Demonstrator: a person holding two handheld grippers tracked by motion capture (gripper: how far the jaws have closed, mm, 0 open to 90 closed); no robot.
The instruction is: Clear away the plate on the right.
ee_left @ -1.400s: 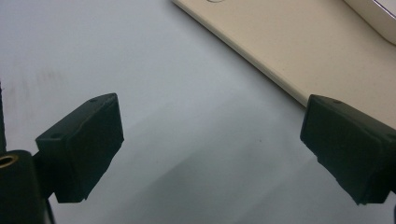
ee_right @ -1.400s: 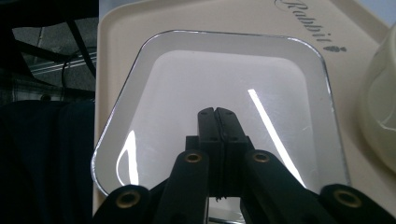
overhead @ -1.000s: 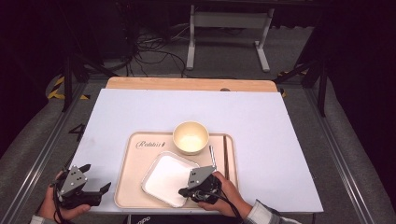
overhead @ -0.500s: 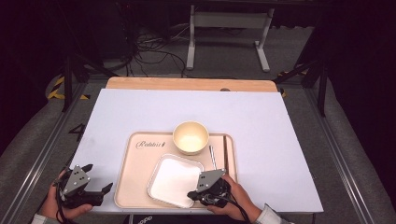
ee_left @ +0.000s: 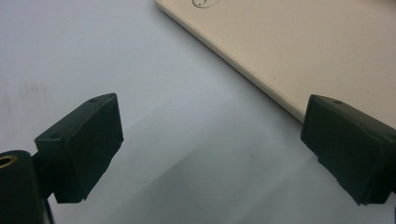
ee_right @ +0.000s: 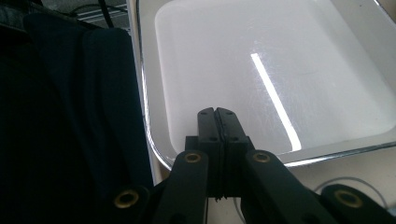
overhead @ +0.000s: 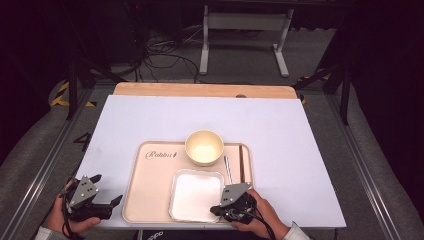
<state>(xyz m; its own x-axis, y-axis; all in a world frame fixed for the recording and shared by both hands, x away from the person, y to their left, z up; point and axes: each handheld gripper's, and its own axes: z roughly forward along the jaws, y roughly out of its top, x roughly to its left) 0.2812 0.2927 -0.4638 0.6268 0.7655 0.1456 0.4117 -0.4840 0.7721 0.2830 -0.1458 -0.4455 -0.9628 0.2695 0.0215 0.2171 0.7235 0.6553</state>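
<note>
From above, the white square dish point(overhead: 196, 194) lies on the tan tray point(overhead: 150, 200) below the bowl point(overhead: 204, 147), while the right gripper point(ee_right: 217, 116), pressed together, hangs over its corner, and the left gripper point(ee_left: 210, 140) is spread wide over the surface point(ee_left: 140, 70).

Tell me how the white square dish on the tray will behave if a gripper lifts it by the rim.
The white square dish looks rigid, so it probably won't flex. Its glossy surface reflects light, so the rim may slip between the pads. It is shallow and wide, so lifted from one edge it would likely tilt.
</note>
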